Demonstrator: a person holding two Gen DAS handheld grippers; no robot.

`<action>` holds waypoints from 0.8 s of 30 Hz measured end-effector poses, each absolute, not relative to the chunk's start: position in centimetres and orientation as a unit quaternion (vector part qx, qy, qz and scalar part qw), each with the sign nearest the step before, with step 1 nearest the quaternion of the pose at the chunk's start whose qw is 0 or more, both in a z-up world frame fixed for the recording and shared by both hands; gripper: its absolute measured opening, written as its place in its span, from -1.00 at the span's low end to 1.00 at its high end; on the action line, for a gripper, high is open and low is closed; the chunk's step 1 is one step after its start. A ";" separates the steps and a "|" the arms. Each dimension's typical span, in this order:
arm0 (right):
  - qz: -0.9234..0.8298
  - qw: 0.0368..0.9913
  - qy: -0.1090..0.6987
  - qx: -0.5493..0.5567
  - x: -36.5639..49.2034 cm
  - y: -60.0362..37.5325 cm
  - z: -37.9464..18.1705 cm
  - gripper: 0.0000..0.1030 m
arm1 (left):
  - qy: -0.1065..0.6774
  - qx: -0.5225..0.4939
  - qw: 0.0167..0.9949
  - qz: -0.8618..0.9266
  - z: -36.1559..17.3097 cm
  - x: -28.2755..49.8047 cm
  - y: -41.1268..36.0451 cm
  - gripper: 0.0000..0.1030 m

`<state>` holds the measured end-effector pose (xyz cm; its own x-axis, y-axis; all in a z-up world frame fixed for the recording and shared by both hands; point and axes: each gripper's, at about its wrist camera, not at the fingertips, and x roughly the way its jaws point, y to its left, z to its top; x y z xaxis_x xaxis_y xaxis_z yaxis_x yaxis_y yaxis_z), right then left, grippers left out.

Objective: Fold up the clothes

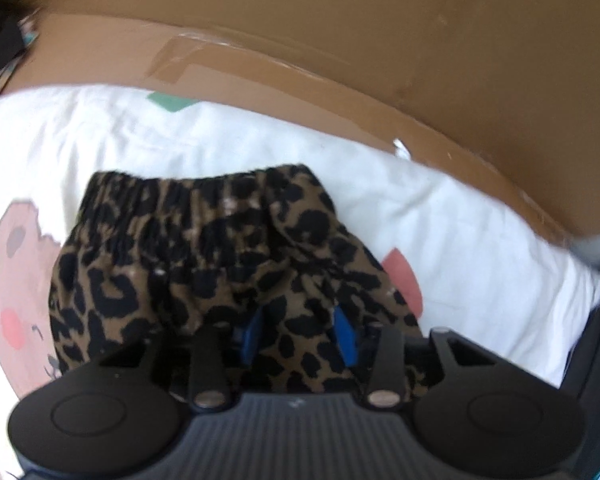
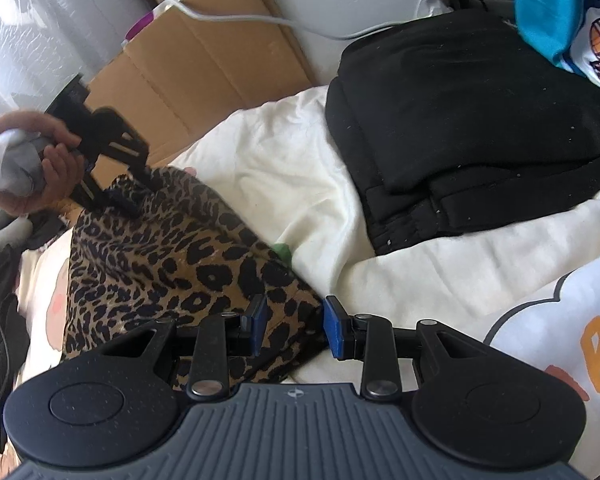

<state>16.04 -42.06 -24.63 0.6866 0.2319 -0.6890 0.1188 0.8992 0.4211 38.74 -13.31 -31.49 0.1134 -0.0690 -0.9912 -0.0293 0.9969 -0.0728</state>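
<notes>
Blue pads of the left gripper [image 1: 300, 328] straddle a fold of the leopard-print shorts [image 1: 220, 248], parted, fabric bunched between them. The right gripper [image 2: 294, 324] likewise stands parted around the shorts' corner. The shorts lie on a white quilt [image 2: 300, 184], left of a folded black garment [image 2: 472, 120].

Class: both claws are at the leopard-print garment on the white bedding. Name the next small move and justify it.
Probably close the right claw on the leopard-print garment: its blue pads straddle a fabric corner with a gap showing, so it looks ungripped. The left claw has cloth bunched between its pads at the other end, so both ends could then be lifted to fold.
</notes>
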 end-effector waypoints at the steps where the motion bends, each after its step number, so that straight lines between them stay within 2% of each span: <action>1: 0.032 0.891 0.394 0.222 16.0 -42.1 -24.6 -0.36 | 0.661 -0.058 0.748 -0.005 -31.5 38.6 -12.7 -0.30; 4: 0.034 0.893 0.393 0.217 16.1 -42.0 -24.6 -0.36 | 0.653 -0.110 0.749 0.010 -31.7 38.1 -10.7 -0.49; 9: 0.045 0.892 0.399 0.208 16.4 -41.5 -24.7 -0.36 | 0.659 -0.124 0.742 0.004 -32.5 38.3 -9.8 -0.48; 11: 0.050 0.893 0.400 0.200 16.5 -41.2 -24.7 -0.36 | 0.662 -0.123 0.739 0.002 -32.7 38.5 -9.9 -0.39; 13: 0.051 0.895 0.400 0.191 16.6 -40.9 -24.7 -0.36 | 0.663 -0.114 0.740 0.005 -32.7 38.4 -10.1 -0.39; 15: 0.048 0.896 0.399 0.188 16.5 -40.8 -24.6 -0.36 | 0.664 -0.116 0.738 0.014 -32.6 38.2 -9.9 -0.52; 16: 0.047 0.896 0.398 0.188 16.5 -40.8 -24.6 -0.37 | 0.665 -0.122 0.736 0.021 -32.6 38.1 -9.7 -0.76; 17: 0.046 0.896 0.399 0.191 16.5 -40.9 -24.7 -0.39 | 0.667 -0.132 0.733 0.024 -32.5 37.9 -9.2 -0.88; 21: 0.041 0.894 0.399 0.202 16.5 -41.2 -24.9 -0.41 | 0.660 -0.125 0.740 0.014 -31.3 37.2 -8.5 -0.97; 23: 0.041 0.893 0.398 0.204 16.5 -41.2 -25.1 -0.63 | 0.653 -0.131 0.746 0.002 -30.3 36.8 -8.2 -0.97; 24: 0.041 0.893 0.398 0.205 16.5 -41.2 -25.1 -0.97 | 0.648 -0.136 0.750 -0.007 -29.7 36.7 -8.0 -0.97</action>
<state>16.53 -41.21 -25.11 0.6798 0.2372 -0.6940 0.0890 0.9126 0.3991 36.69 -7.97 -29.71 0.1610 -0.1865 -0.9692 -0.1656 0.9630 -0.2128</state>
